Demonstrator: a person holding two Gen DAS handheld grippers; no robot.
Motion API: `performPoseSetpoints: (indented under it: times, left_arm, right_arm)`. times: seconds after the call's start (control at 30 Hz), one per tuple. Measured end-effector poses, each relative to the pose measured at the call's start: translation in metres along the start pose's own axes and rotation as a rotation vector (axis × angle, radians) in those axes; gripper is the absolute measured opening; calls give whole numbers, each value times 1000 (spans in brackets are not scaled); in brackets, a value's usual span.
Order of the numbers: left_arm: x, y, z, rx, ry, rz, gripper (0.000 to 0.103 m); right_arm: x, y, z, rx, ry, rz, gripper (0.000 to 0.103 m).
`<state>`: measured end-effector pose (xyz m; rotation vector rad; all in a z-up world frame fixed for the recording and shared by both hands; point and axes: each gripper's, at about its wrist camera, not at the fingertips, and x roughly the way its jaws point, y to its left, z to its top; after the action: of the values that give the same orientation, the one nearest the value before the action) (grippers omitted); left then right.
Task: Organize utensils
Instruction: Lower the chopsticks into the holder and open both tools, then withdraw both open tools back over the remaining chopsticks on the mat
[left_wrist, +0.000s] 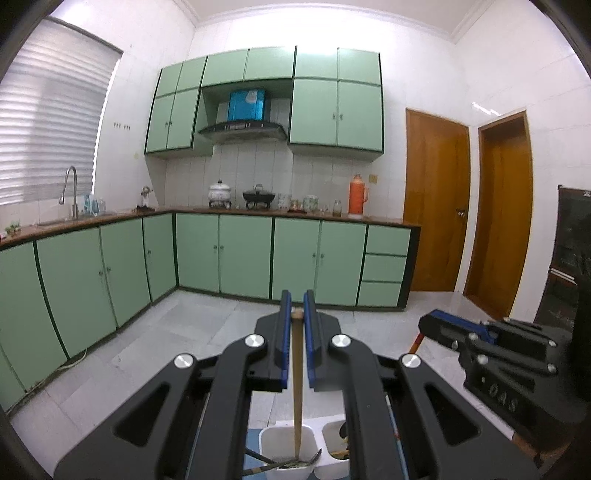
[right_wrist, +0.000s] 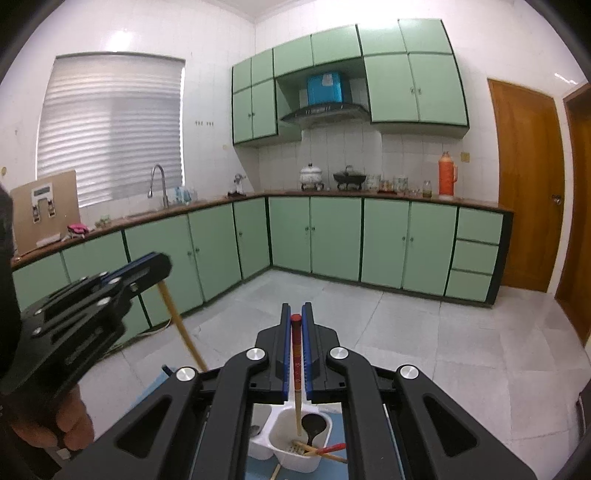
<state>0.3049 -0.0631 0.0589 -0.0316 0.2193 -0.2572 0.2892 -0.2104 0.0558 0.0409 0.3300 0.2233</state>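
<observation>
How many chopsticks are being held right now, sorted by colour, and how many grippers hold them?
Plain wooden chopstick: 1, in the left gripper
Red-topped chopstick: 1, in the right gripper
Grippers holding one: 2
Total held chopsticks: 2
Both hang over the white holder.

Only "DAS" reads — raised letters on the right tool (left_wrist: 432, 325) body's black side.
</observation>
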Motion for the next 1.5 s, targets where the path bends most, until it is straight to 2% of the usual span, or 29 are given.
performPoseSetpoints:
  times: [0.33,0.47,0.6,0.67,0.7,0.77,0.93,1.0,1.07,1.27,1.5]
  left_arm:
    - [35,13,-45,-3,128,17,6]
    - [40,19,-59,-6,191,16,6]
    - [37,25,-64,-12,204,14,10]
    - [32,25,-65,-17,204,9,22]
    - [28,27,-65,-24,200,7,25]
    - [17,31,-64,-38,187,4,38]
    - [-16,36,-61,-61,131,11,62]
    - [-31,38,-63,-68,113,16,71]
    - [-48,39,-67,-85,99,16,81]
    - [-84,34,-96,-92,129,5,89]
    - [-113,30,-160,-87,261,16,90]
  right_arm:
    - [33,-2,-45,8,101,16,6]
    - [32,1,-57,-24,121,7,6]
    - [25,0,-61,-18,115,5,10]
    - [18,-2,-61,-9,101,-10,25]
    - [14,-3,-61,-5,92,-19,30]
    - [3,-7,-59,3,63,-47,43]
    - [-31,-13,-62,11,8,-98,71]
    - [-48,-15,-68,23,-14,-125,87]
    - [-63,-17,-78,46,-25,-136,94]
    - [-93,-15,-114,77,7,-134,97]
    - [-114,-3,-171,110,103,-126,97]
